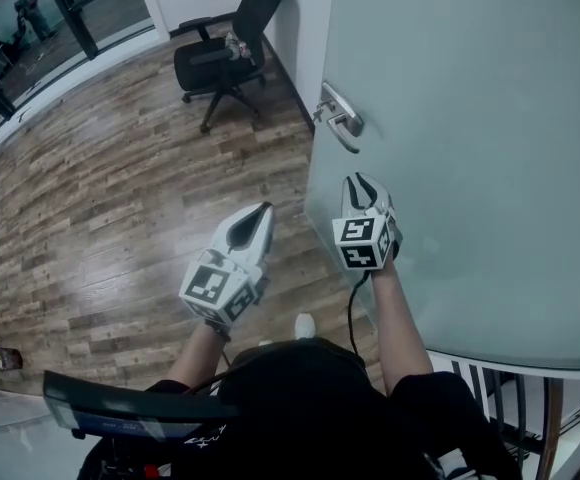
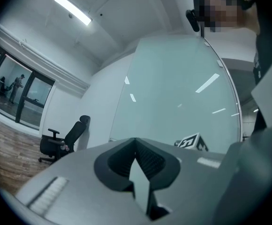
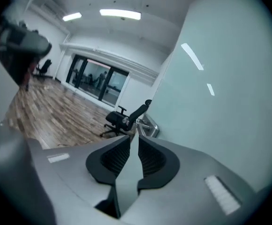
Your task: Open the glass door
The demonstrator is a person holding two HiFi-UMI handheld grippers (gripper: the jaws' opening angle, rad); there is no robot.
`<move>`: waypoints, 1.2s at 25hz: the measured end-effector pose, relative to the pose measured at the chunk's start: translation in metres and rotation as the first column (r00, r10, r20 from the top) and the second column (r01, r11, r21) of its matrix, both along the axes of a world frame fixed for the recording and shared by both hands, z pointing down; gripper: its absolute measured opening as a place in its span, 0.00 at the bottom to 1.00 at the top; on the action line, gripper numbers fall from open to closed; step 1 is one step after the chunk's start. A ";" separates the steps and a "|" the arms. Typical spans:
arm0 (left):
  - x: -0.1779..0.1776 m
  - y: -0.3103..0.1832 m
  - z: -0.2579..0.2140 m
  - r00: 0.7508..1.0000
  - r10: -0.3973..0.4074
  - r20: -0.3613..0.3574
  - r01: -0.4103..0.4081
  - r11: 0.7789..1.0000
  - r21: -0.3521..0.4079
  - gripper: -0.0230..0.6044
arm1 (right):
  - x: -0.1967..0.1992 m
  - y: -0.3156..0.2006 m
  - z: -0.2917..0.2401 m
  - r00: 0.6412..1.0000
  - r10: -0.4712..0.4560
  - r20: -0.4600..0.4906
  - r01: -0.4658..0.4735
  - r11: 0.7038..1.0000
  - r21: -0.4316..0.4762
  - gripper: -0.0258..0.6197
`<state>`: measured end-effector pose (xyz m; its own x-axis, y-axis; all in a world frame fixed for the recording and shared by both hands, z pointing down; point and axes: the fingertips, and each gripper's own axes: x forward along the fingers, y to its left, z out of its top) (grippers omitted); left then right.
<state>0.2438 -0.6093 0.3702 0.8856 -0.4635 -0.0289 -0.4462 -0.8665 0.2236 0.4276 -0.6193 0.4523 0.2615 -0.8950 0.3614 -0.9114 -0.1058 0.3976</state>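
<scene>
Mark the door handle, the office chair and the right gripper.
door handle (image 1: 342, 120): head view, on the metal lever.
office chair (image 1: 213, 65): head view, on the seat.
right gripper (image 1: 361, 180): head view, midway between its fingertips.

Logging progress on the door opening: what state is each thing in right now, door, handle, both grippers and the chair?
glass door: untouched; open or closed can't be told.
door handle: not gripped.
left gripper: shut, empty.
right gripper: slightly open, empty, short of the handle.
office chair: upright, nobody seated.
</scene>
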 end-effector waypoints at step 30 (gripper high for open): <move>-0.014 0.024 -0.016 0.999 0.016 -0.034 -0.014 0.998 0.066 0.04 | -0.077 0.121 -0.095 0.868 -0.144 0.476 -0.039 0.934 0.354 0.04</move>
<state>0.2298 -0.5856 0.3544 0.8905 -0.4462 -0.0894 -0.4260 -0.8865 0.1806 0.3502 -0.4986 0.3572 0.0828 -0.9917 0.0987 -0.9838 -0.0972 -0.1508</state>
